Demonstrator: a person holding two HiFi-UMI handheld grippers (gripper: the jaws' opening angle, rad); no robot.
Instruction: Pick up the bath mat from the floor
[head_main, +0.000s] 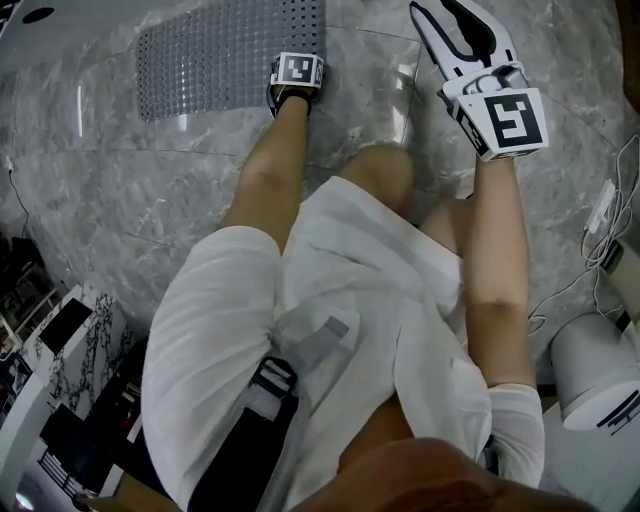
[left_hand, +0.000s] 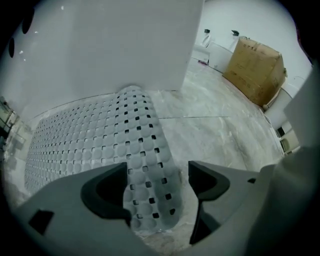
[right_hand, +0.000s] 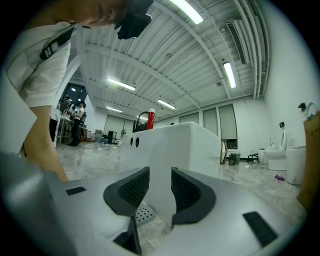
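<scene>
The grey perforated bath mat (head_main: 230, 55) lies on the marble floor beside the tub. My left gripper (head_main: 296, 72) is down at its right edge. In the left gripper view a raised fold of the mat (left_hand: 145, 165) runs between the jaws of the left gripper (left_hand: 157, 185). The jaws stand wide; the left pad (left_hand: 117, 192) is at the fold's edge and the right pad is clear of it. My right gripper (head_main: 450, 12) is held up to the right, off the mat. In its own view the right gripper (right_hand: 160, 192) shows a narrow gap with nothing in it.
A white bathtub (left_hand: 125, 45) rises just behind the mat and fills the middle of the right gripper view (right_hand: 185, 150). A cardboard box (left_hand: 255, 70) stands far right. A white fixture (head_main: 590, 375) and a cable (head_main: 590, 260) lie at my right. My legs are close behind the grippers.
</scene>
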